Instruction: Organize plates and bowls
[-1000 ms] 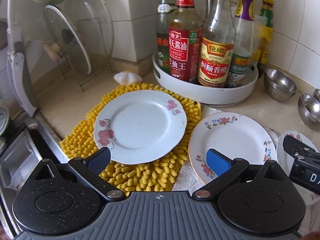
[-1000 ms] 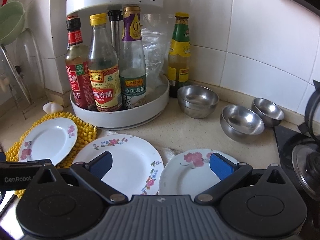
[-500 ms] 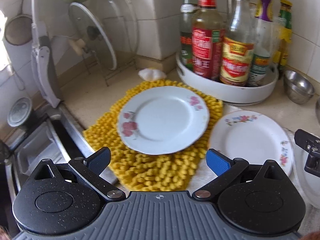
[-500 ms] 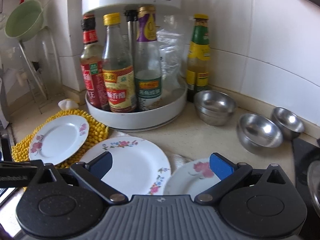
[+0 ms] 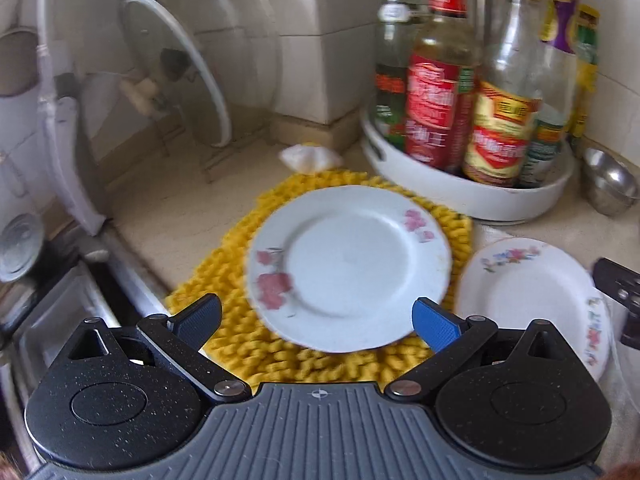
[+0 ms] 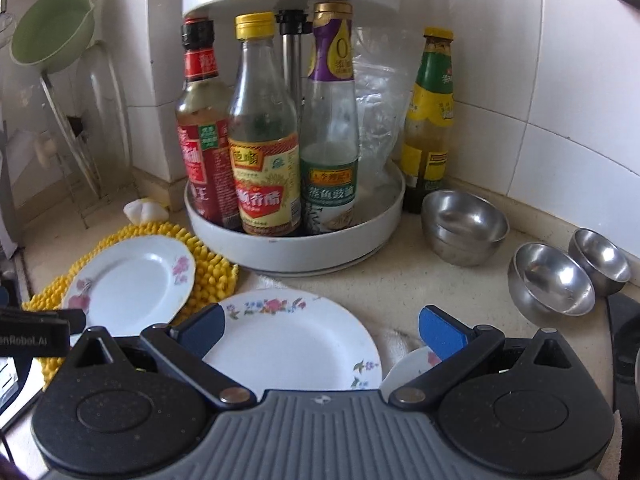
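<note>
The black body of the left tongs [image 6: 38, 330] at the right wrist view's left edge carries white lettering, seemingly "enRobot.AI", cut off at the edge. A purple-labelled bottle [image 6: 330, 120] on the white turntable rack [image 6: 296, 248] shows a large "0". The other bottle labels bear Chinese characters

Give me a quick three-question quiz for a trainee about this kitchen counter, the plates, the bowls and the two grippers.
1. True or false: the plate on the yellow mat is held in the left gripper.
2. How many steel bowls show in the right wrist view, counting the nested pair as two: A) two, B) four, C) six?
3. Fill in: the bottles stand in a white round ____.

Key
1. False: its jaws are open and empty, short of the plate.
2. B: two nested by the tray, two apart further right.
3. Tray.
</note>
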A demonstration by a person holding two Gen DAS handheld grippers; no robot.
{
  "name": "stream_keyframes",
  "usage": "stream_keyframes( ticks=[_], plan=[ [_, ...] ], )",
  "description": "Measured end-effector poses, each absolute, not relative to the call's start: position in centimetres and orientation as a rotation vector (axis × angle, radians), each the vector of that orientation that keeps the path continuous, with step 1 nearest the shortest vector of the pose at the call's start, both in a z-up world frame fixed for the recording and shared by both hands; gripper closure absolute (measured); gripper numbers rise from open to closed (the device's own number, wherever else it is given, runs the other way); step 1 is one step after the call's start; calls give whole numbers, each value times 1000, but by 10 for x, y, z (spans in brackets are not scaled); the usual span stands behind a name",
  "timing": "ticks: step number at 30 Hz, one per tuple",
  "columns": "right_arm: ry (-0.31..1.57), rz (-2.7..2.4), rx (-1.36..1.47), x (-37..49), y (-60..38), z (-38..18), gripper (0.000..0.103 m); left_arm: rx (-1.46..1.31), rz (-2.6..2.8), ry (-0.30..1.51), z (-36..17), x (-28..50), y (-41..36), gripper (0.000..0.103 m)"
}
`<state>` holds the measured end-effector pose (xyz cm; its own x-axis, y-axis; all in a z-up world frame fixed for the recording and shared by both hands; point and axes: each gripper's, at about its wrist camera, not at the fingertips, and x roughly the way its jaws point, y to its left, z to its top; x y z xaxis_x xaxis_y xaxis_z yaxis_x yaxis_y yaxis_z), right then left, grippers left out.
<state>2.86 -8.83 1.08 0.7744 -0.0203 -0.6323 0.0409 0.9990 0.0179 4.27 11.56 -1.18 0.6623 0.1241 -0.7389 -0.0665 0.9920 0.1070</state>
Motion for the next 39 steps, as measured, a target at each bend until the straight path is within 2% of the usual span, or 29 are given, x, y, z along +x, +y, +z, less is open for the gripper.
stream_keyframes(
  ticks=[11,17,21,24,30,39],
  plan=[
    [697,-205,74,10,-136,6,0,156,-224,847,-23,56,64,1],
    [714,-179,34,2,-149,2,0,146,-353,910,-37,46,45,5],
    [733,-114,20,-2,-151,-4,0,132,-325,946,-43,37,34,5],
    [710,-69,50,-14,-155,-6,0,119,-298,943,-44,25,31,1],
    [647,-8,72,-15,-165,1,0,130,-236,969,-46,21,21,4],
    [689,67,23,6,-178,0,0,84,-129,936,-39,14,17,2]
  ],
)
